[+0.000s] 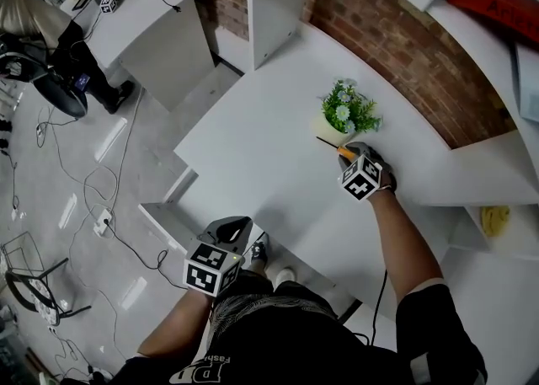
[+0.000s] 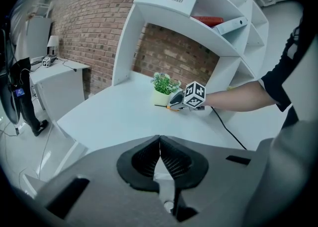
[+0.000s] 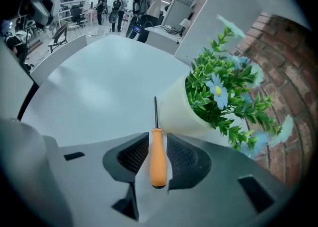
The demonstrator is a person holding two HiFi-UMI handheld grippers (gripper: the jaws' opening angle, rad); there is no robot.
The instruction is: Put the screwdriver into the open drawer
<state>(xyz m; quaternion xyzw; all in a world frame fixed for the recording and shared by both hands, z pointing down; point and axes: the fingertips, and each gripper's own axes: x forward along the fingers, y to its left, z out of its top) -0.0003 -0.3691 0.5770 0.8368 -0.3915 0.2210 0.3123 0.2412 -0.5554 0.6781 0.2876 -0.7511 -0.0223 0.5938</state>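
Orange-handled screwdriver with a thin dark shaft [image 3: 157,156] lies flat on the white surface [image 1: 253,147], near its back edge by the brick wall [image 1: 396,46]. Its shaft runs just beside the pale round pot [image 3: 175,109] of a small green plant with blue flowers [image 3: 223,92]. The right gripper [image 3: 157,136] stands over it with its jaws apart. The handle sits between the ribbed pads with a sliver of gap on each side, so nothing is grasped yet. The left gripper [image 2: 160,141] is clenched on nothing and hangs at the front-left edge, above what looks like the open white drawer [image 1: 164,219].

The step in hand seems to be the pick-up. It calls for closing evenly on the middle of the handle, which is already lined up along the jaws; a round handle may roll if one pad arrives first. Once the handle is gripped, lifting straight up before swinging towards the drawer should keep the shaft from nudging the light pot, which looks easy to tip.
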